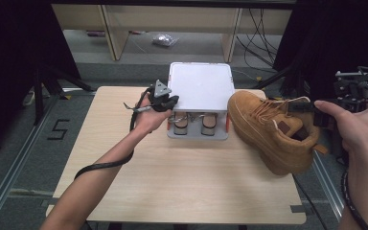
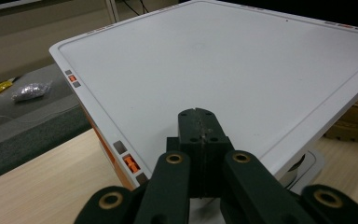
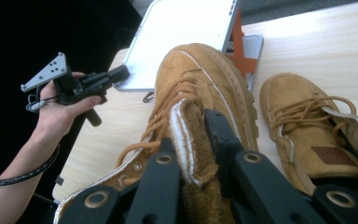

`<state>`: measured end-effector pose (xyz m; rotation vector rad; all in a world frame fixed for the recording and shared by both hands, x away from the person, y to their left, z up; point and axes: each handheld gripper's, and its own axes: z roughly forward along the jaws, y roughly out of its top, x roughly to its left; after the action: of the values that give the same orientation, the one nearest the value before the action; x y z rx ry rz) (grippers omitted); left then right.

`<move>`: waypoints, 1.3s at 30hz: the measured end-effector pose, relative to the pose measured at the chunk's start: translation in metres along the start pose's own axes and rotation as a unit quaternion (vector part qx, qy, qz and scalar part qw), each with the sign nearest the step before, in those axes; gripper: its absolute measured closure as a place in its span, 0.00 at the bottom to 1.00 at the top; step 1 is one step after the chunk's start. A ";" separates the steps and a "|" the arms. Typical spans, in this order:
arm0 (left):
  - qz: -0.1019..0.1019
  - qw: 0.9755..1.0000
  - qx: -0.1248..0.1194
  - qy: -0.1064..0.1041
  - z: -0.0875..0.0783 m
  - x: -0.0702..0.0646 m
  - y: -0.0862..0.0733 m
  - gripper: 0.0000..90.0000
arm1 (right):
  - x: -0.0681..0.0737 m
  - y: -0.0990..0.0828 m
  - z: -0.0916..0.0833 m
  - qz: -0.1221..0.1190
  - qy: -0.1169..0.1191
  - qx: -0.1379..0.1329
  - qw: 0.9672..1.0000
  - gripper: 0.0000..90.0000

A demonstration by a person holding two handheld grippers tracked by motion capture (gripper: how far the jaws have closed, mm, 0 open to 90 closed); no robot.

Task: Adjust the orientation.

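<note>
Pale wood table [image 1: 182, 187] is carrying the whole setup, with dark curtains and a grey floor lying beyond it.

Landmark: the white box [image 1: 201, 86], sitting on a grey stand at the far middle of the table.

Nearest the person, just right of the box, the right gripper [image 3: 196, 140] is clamping the tongue of a tan boot [image 1: 268, 127], jaws pinching the fleece-lined flap between them. The boot is hanging tilted, toe pointing toward the box and nearly touching its right edge; whether the heel is resting on the table is unclear. A second tan boot [image 3: 317, 135] is lying on the table beside the held one, on the side away from the box's front.

At the box's left front corner, the left gripper [image 1: 170, 103] is resting with its jaws clenched on nothing, tips lying over the lid near that corner.

Risks, as judged:
- The grip is taking only the soft tongue, so the boot's weight is likely to be pulling it loose; any swing could let it slip or twist.
- The toe is riding close to the box, so a forward move could be knocking the lid or shoving the stand.
- Loose laces [image 3: 168, 107] are dangling and could be snagging on the box corner.
</note>
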<state>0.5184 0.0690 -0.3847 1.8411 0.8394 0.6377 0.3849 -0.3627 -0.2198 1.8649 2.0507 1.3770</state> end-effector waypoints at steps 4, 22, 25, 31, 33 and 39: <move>-0.003 1.000 0.000 0.000 0.000 0.000 0.000 1.00 | 0.003 0.006 0.003 -0.002 0.004 -0.002 1.000 0.94; -0.001 1.000 0.000 -0.001 0.000 0.000 0.000 1.00 | 0.015 0.033 0.026 0.015 0.029 -0.005 0.999 0.94; -0.003 1.000 0.000 -0.001 0.000 0.000 0.000 1.00 | 0.016 0.038 0.031 0.013 0.033 -0.005 0.999 0.93; -0.002 1.000 -0.001 -0.002 0.000 0.001 -0.001 1.00 | 0.017 0.047 0.042 0.015 0.040 -0.008 0.999 0.93; -0.002 1.000 -0.001 -0.002 0.000 0.001 0.000 1.00 | 0.018 0.049 0.045 0.022 0.042 -0.008 0.999 0.93; -0.003 1.000 -0.002 -0.002 0.000 0.000 -0.001 1.00 | 0.017 0.054 0.056 0.031 0.048 -0.011 0.998 0.93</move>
<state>0.5185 0.0696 -0.3853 1.8363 0.8396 0.6313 0.4544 -0.3243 -0.2116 1.9047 2.0272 1.5254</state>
